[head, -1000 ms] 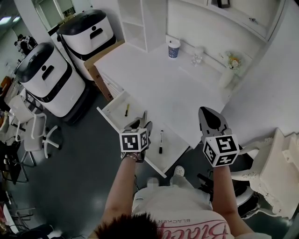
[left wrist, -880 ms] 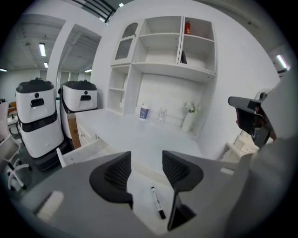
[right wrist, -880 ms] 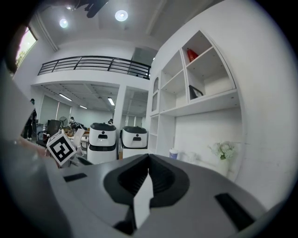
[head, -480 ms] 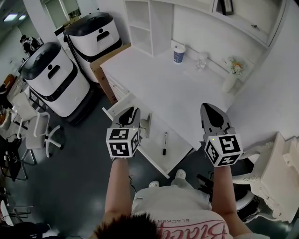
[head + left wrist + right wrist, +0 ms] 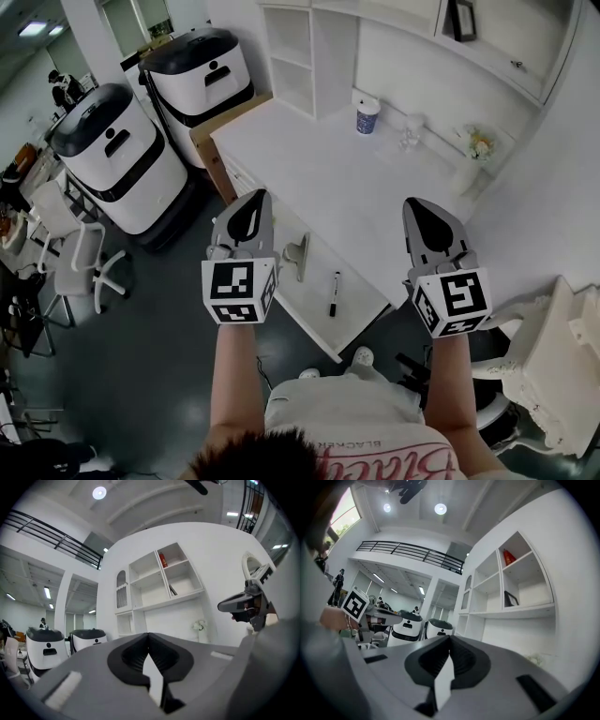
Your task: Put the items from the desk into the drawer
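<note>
Two clenched, empty tools are held level near the open white drawer (image 5: 358, 302): the grey left gripper (image 5: 255, 199), whose jaws have just been closing, and the grey right gripper (image 5: 414, 208). Jaws are best opened before any reach. One blue paper cup (image 5: 368, 116), white-rimmed, is seen upright at the far side of the white desk (image 5: 328, 159).

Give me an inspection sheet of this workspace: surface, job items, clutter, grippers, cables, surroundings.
Surface: white desk, few things on it.
Job's things: open drawer holds a marker and a grey clip-like thing.
Clutter: cup, glass and flower vase at the desk's back.
Grippers: left gripper just closed, shut, empty; right gripper shut, empty.
Cables: nothing seen.
Surroundings: two white machines, office chair, wall shelves.
</note>
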Demonstrator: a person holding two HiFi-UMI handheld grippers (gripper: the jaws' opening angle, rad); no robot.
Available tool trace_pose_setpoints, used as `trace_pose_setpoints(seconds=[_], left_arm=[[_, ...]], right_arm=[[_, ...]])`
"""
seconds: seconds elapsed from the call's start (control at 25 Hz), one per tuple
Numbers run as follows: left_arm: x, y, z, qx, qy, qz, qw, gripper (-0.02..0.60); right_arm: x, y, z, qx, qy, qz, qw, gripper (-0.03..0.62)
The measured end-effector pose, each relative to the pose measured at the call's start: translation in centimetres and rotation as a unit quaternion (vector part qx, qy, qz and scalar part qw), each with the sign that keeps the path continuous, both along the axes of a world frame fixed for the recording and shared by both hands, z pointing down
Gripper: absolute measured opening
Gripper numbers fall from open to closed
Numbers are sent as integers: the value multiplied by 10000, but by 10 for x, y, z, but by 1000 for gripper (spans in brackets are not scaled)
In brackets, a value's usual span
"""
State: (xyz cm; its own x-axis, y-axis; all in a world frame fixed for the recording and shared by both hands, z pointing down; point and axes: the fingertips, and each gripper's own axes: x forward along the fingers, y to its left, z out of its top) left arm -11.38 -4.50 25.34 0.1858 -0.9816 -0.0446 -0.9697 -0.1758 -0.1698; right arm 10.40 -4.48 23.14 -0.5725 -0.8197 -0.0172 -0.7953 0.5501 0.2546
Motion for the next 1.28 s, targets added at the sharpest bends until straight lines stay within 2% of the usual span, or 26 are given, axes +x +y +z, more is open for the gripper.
trace_pose_setpoints(seconds=[0.24,0.52,0.92,1.28], left_arm=[[5,10,-52,790,-148,57,9967,9],[7,22,-99,1414,-42,167,9898,9],[7,26,-114,1655,55,213,9860,9],[4,26,-116,1628,80,165,9865,9]], right_arm=[[2,4,-36,332,-384,-55,9987,8],[9,4,-59,556,-429,-28,9975,8],[11,2,-68,706,-255,-10,9972,8],[5,2,-63,791,24,5,9969,8]])
